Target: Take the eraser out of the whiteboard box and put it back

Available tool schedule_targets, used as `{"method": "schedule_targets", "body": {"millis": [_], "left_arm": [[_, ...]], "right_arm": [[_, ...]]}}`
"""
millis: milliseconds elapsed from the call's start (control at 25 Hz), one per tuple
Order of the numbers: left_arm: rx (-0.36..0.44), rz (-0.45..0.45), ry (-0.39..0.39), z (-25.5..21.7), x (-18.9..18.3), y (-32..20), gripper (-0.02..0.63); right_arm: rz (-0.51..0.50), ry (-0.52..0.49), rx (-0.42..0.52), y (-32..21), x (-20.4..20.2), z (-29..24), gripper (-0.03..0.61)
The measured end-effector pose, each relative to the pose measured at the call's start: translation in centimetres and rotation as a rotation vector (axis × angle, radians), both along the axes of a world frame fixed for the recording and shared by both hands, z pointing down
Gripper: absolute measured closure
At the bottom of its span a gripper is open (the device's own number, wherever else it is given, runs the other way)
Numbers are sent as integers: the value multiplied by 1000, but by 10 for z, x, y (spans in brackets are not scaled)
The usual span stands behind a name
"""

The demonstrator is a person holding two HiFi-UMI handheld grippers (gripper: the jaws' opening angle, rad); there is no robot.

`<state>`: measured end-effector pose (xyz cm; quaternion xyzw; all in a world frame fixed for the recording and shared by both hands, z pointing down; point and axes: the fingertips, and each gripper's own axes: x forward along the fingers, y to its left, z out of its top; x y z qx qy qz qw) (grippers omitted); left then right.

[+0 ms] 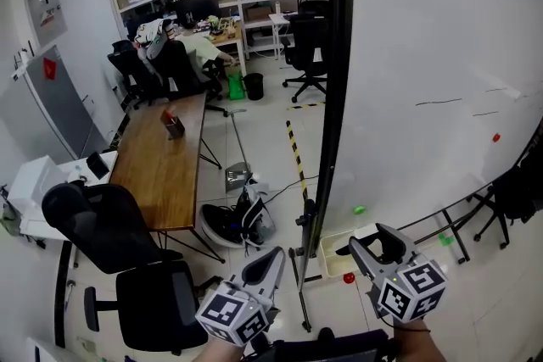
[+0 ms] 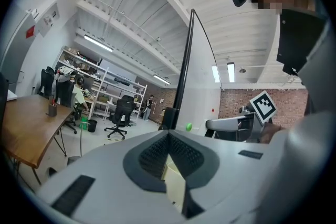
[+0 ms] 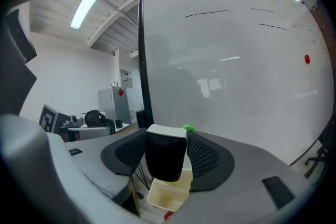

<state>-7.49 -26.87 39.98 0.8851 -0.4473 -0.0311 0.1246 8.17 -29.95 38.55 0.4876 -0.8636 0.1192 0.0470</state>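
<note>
Eraser (image 3: 165,160) clamped in right gripper (image 3: 167,135) jaws half hides the box (image 3: 169,194); left gripper (image 2: 169,135) jaws closed, empty

Two handheld grippers: the left gripper (image 2: 169,136) and the right gripper (image 3: 166,134). One large whiteboard (image 1: 424,55). One black-and-white felt eraser (image 3: 165,160). One cream plastic box (image 3: 160,203) at the whiteboard's foot. Two small green round magnets (image 1: 359,209) (image 1: 445,240) low on the whiteboard. Two small red round magnets (image 1: 496,137) (image 1: 349,276), one on the whiteboard and one below it. One long brown wooden surface (image 1: 161,165) left of the whiteboard.
</note>
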Motion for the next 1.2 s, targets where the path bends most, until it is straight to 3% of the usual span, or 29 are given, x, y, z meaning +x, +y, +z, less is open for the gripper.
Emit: {"method": "schedule_targets", "body": {"millis": [440, 720, 920, 1200], "left_arm": [[15, -136, -26, -22, 42, 44, 588], [52, -149, -26, -32, 7, 79, 588], [71, -114, -16, -39, -37, 111, 588], [63, -54, 16, -37, -71, 135, 588]], "right_arm": [[-147, -34, 5, 28, 42, -16, 301], [-114, -40, 18, 62, 20, -27, 301], [-71, -36, 25, 97, -19, -34, 301], [12, -39, 30, 126, -44, -40, 301]]}}
